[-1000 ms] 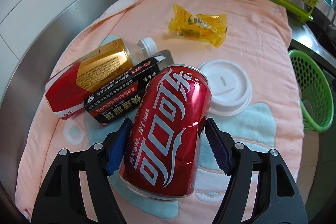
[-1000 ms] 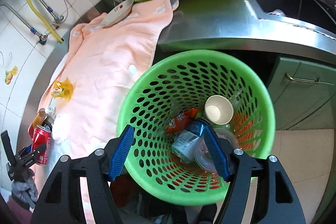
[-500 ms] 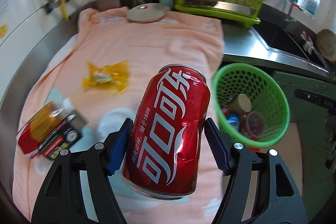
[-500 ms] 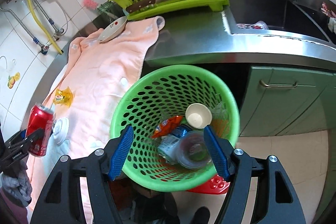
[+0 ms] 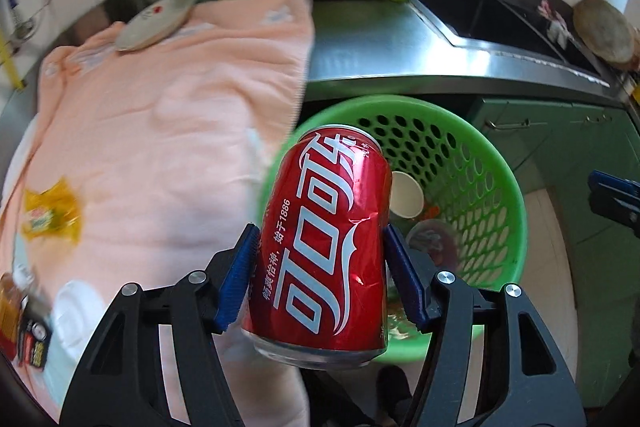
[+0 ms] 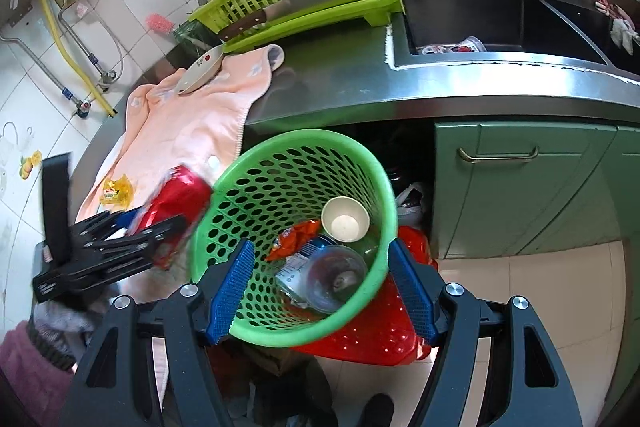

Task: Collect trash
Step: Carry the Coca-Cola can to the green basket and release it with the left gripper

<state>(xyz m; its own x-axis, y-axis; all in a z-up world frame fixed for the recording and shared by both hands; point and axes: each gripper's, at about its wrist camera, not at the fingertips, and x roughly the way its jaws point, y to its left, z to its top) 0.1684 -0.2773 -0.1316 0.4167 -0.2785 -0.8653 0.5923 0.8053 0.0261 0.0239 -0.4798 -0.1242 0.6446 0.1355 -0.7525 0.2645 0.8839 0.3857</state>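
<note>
kitchen counter behind; left gripper [image 5: 320,275] clamps red can [image 5: 324,239]; right gripper [image 6: 320,287] holds green basket [image 6: 224,211].

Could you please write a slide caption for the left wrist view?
Left tool holds a red soda can at the rim of the green basket, beside the pink towel.

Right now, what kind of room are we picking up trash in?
Most likely a home kitchen. There is a steel counter with a sink sunk into it, a green dish rack with a cleaver lying across it and a pan behind, and green cupboard doors under the counter.
</note>
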